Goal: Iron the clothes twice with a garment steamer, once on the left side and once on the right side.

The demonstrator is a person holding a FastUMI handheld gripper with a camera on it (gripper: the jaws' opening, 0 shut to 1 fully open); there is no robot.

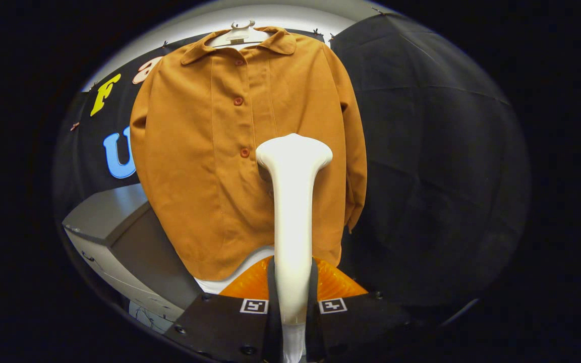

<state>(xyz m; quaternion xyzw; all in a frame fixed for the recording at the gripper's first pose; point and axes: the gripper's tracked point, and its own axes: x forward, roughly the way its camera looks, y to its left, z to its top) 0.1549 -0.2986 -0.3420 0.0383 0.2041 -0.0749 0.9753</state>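
An orange-brown button-up shirt [210, 166] hangs on a white hanger [239, 33] against the booth wall. My gripper [293, 295] is shut on the white handle of the garment steamer [294, 201], both fingers pressing its sides. The steamer rises upright from between the fingers. Its flared head sits in front of the shirt's right half, a little right of the button line at about mid height. I cannot tell whether the head touches the cloth. An orange translucent part [341, 285] of the steamer bulges just beyond the fingers.
A grey cabinet [114, 222] with drawers stands below and left of the shirt, its corner reaching under the hem. Black cloth [431, 176] hangs to the right of the shirt. A white surface [230, 277] shows under the hem.
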